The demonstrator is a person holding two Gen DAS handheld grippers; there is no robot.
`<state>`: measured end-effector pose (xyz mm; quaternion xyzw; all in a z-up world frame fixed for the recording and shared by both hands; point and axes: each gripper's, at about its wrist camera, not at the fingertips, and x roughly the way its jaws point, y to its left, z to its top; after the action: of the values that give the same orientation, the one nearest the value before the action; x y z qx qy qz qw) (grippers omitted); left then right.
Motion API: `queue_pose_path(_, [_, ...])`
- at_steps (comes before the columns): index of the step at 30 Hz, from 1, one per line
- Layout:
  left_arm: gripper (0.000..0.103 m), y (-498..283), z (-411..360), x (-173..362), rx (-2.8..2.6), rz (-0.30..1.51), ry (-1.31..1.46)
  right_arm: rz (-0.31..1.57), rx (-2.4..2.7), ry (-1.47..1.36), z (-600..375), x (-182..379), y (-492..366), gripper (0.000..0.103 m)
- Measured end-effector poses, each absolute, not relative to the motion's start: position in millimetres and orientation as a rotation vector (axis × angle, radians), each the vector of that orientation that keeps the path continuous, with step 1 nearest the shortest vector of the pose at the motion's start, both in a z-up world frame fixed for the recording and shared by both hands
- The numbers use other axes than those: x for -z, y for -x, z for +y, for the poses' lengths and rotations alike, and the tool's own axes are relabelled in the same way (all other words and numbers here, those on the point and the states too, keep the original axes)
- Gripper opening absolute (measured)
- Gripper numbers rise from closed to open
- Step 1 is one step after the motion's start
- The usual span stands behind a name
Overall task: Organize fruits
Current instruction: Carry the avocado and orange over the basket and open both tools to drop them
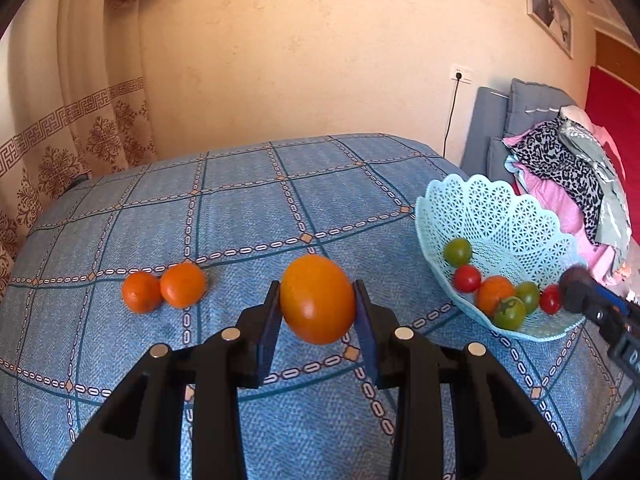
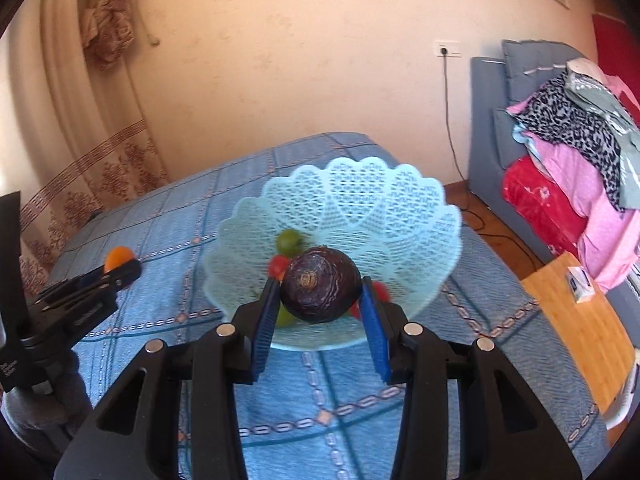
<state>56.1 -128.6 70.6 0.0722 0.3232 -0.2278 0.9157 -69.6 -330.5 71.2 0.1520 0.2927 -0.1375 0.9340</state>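
Left wrist view: the left gripper (image 1: 317,300) pinches a large orange (image 1: 317,298) between its blue pads, held clear above the blue checked tablecloth (image 1: 240,208). 2 small mandarins (image 1: 164,291) lie touching each other on the cloth to its left. The pale blue lattice basket (image 1: 500,216) stands to the right, holding green and red tomatoes and 1 orange fruit; the right gripper's tip with its dark load shows at the basket's near right rim. To do this step well, I judge the orange should travel right and level, above the scalloped rim, then come down onto a bare patch of the basket floor before the pads part.

Right wrist view: the right gripper (image 2: 320,296) clamps a dark purple round fruit (image 2: 320,290), stem scar facing the camera, directly over the basket (image 2: 420,208). A green tomato (image 2: 289,241) sits behind it. It should release low, I think, so the tomatoes are not struck, and go first so the 2 grippers do not crowd each other.
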Motion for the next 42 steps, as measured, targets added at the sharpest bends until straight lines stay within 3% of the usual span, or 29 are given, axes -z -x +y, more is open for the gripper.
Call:
queue_pose_path(35, [0.036, -21, -225, -87, 0.675, 0.624, -0.216, 0.528, 0.330, -0.405, -370, -67, 108, 0.042])
queue_pose_path(37, [0.041, -20, -227, -86, 0.683, 0.634, -0.219, 0.526, 0.332, -0.408, -372, -67, 109, 0.042])
queue_pose_path(38, [0.061, -20, -227, -86, 0.675, 0.624, -0.213, 0.524, 0.333, -0.410, -372, -67, 110, 0.042])
queue_pose_path(39, [0.074, -19, -224, -89, 0.661, 0.603, -0.208, 0.523, 0.334, -0.411, -373, -67, 111, 0.042])
queue_pose_path(42, [0.078, -17, -219, -94, 0.653, 0.576, -0.202, 0.518, 0.336, -0.416, -374, -68, 113, 0.042])
